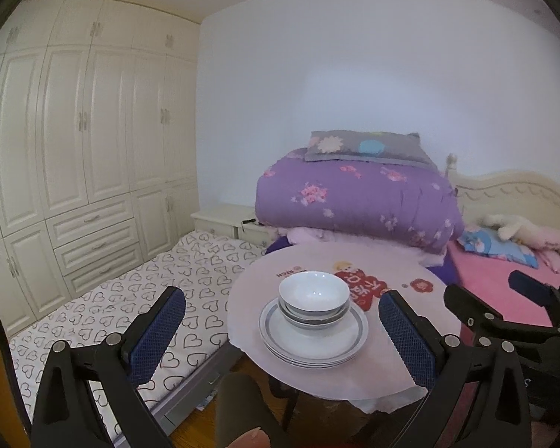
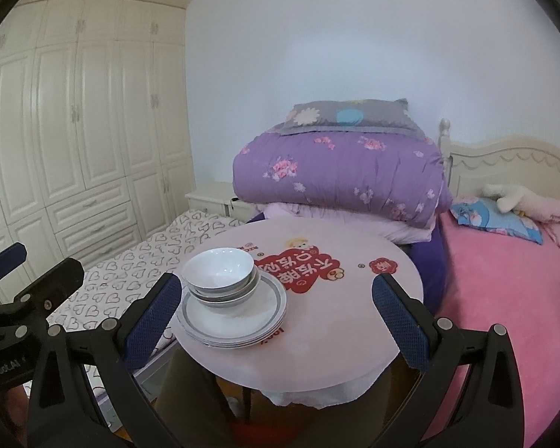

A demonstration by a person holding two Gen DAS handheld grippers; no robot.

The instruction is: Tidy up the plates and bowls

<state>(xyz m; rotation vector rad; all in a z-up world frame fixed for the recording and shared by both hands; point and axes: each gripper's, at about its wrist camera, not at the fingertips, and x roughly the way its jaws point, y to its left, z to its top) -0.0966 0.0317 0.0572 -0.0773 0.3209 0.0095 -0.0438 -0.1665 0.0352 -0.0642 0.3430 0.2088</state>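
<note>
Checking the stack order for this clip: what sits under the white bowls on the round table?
The nested white bowls sit on a stack of grey-rimmed plates, on the round table. The plate centres and the lower bowls' insides are covered.

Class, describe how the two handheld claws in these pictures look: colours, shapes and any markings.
Both the left claw and the right claw have black angular frames joined by silver round rivets. Each finger ends in a blue, mesh-textured pad. White lettering marks the left claw's black body in the right wrist view, only partly legible.
</note>
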